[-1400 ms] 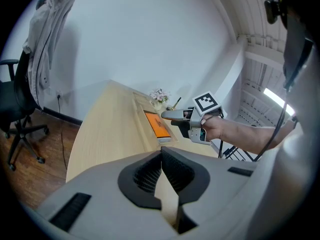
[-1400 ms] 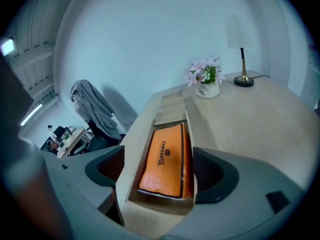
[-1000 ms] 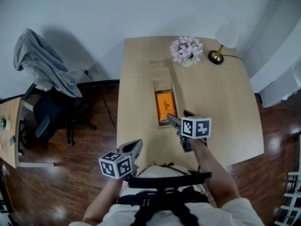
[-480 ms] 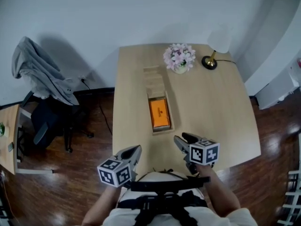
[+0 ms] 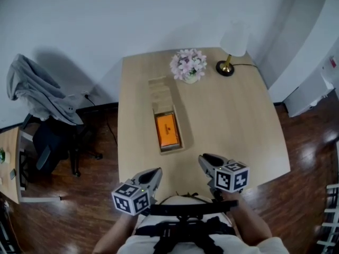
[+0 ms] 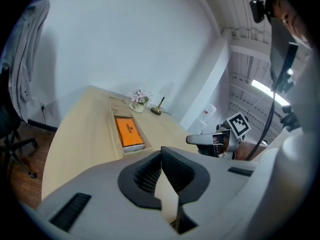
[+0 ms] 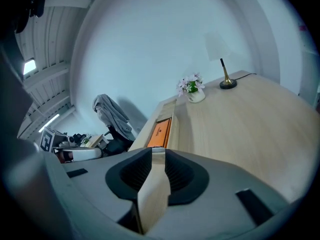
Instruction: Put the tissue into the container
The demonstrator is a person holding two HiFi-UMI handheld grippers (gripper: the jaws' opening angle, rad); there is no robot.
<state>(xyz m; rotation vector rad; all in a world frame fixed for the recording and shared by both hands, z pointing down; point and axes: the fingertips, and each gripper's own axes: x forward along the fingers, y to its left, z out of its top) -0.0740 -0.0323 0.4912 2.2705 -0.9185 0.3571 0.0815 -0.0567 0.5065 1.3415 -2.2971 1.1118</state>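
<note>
An orange tissue pack (image 5: 167, 130) lies flat inside a shallow wooden container (image 5: 160, 148) on the light wooden table (image 5: 233, 120). Both grippers hover at the table's near edge, short of the container and not touching it. My left gripper (image 5: 155, 172) is shut with nothing in it; its pads meet in the left gripper view (image 6: 161, 151). My right gripper (image 5: 206, 159) is closing, with a narrow gap between the jaws and nothing in it (image 7: 158, 151). The pack (image 6: 130, 133) also shows ahead in the left gripper view, and the right gripper view has it (image 7: 159, 132) beyond the jaws.
A wooden lid-like panel (image 5: 160, 90) lies just beyond the container. A vase of pink flowers (image 5: 188, 65) and a white lamp (image 5: 228, 52) stand at the table's far end. An office chair draped with a grey jacket (image 5: 37, 91) stands on the floor to the left.
My right gripper has pulled back from the container's near end to the table's near edge. The tissue pack stays in the container. The left gripper has hardly moved.
</note>
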